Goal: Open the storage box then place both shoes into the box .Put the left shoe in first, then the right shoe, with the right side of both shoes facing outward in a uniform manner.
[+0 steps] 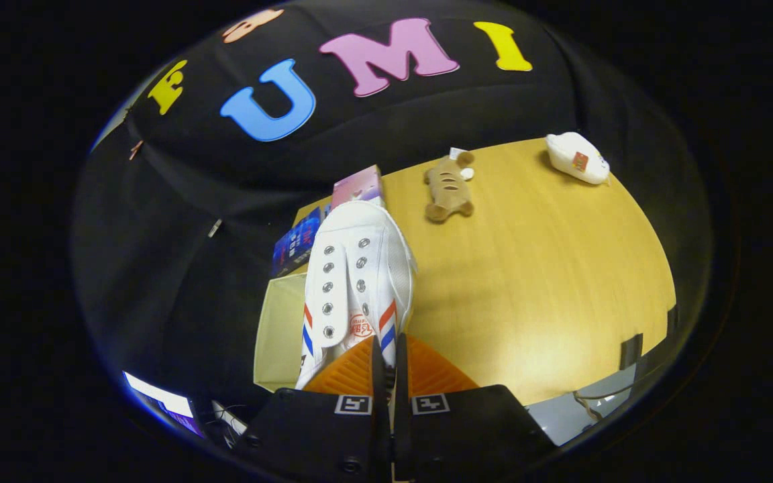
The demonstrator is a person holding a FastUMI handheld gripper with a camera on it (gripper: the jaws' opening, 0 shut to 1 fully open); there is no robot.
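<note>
Black cloth backs a pale wooden surface (534, 282) that carries a few scattered things. Nearly closed, the fingers (388, 365) pinch the rear part of a white shoe (353, 282) between them, both pressing on it. The shoe has metal eyelets and red and blue stripes on its sides, and its toe points away from the fingers toward the far edge of the surface. It hangs over the left edge, above a pale storage box (279, 335) whose light wall shows just left of the shoe. Beyond the toe, at the far left corner, stand a pink box (358, 184) and a blue box (297, 245). A brown plush toy (449, 189) lies near the far edge, and a white pouch (578, 157) rests at the far right corner.
</note>
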